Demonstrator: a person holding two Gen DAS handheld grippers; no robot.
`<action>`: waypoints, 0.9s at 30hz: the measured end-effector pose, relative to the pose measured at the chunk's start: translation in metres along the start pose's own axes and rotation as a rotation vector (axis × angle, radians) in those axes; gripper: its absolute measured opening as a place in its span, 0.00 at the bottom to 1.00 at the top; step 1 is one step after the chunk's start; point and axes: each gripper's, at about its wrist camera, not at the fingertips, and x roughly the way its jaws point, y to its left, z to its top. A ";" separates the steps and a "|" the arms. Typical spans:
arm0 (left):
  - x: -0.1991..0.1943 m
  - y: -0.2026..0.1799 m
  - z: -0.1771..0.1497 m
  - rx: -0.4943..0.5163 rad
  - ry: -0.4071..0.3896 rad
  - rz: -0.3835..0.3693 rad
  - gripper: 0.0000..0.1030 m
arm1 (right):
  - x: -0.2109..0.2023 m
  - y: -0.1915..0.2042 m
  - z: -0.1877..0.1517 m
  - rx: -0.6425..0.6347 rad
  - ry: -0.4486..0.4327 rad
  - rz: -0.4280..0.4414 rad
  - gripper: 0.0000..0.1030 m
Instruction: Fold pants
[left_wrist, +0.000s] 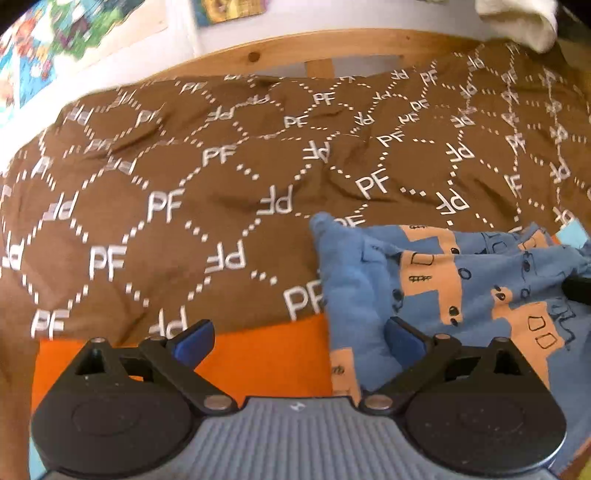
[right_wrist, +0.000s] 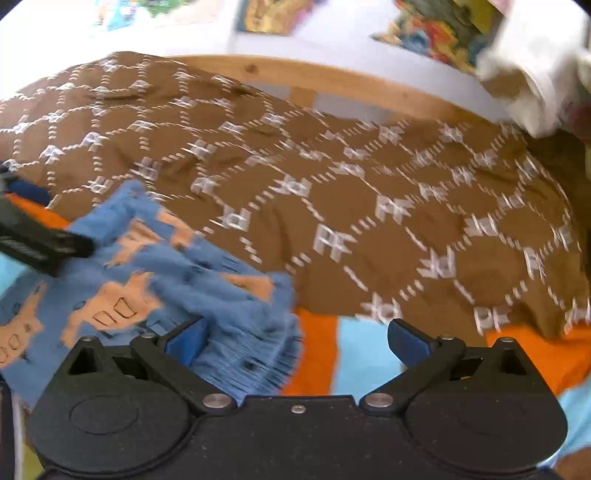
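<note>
Small blue pants (left_wrist: 436, 288) with an orange truck print lie bunched on the bed, at the lower right of the left wrist view and the lower left of the right wrist view (right_wrist: 155, 288). My left gripper (left_wrist: 299, 341) is open; its right finger rests at the pants' left edge. My right gripper (right_wrist: 297, 343) is open over the pants' right edge, with cloth between its jaws by the left finger. The left gripper shows as a black bar in the right wrist view (right_wrist: 44, 243).
A brown blanket (left_wrist: 221, 184) with a white PF pattern covers the bed. An orange and light blue sheet (left_wrist: 266, 354) lies under the pants. A wooden bed rail (left_wrist: 332, 48) runs along the back, with a white cloth (left_wrist: 517, 22) on it.
</note>
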 end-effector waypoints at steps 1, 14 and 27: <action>-0.002 0.005 -0.001 -0.023 0.011 -0.009 0.98 | -0.003 -0.003 0.001 0.039 0.010 -0.006 0.99; -0.046 0.010 -0.041 -0.053 0.126 -0.108 0.99 | -0.043 0.042 -0.031 -0.116 0.048 0.017 0.99; -0.035 0.022 -0.048 -0.177 0.220 -0.112 1.00 | -0.057 0.029 -0.021 -0.027 0.013 -0.017 0.99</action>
